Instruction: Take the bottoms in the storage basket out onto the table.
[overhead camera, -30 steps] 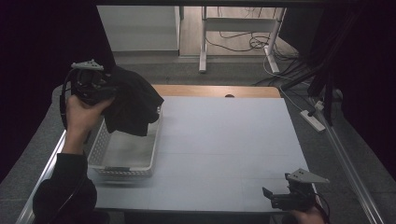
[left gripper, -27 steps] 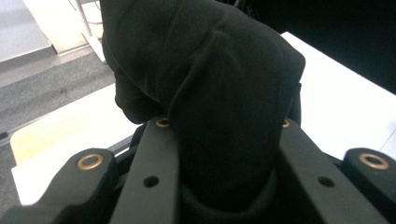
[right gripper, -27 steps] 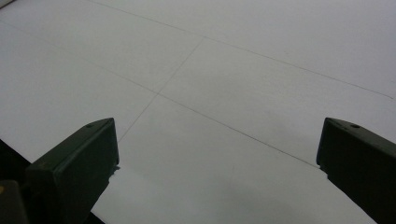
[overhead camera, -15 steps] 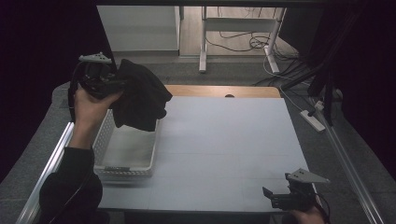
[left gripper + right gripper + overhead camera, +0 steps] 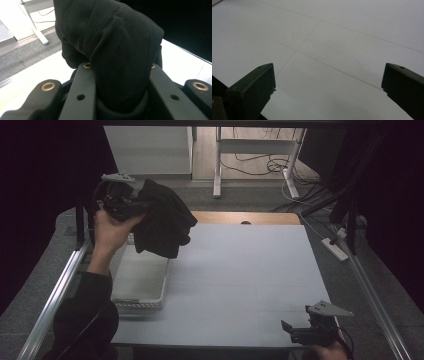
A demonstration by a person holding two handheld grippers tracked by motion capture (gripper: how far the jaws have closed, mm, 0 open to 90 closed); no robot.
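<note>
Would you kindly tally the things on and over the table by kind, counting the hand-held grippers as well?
Black cloth, held in the left hand-held gripper: 1
White basket: 1
Hand-held grippers, left and right: 2
Total: 4

Left gripper (image 5: 131, 206): black body, grey three-cornered plate on top, flat black jaws with brass-coloured rivets and small bored holes. Right gripper (image 5: 292, 332): black, same grey plate, blunt dark jaws. Left arm wears a dark sleeve (image 5: 85, 312).
</note>
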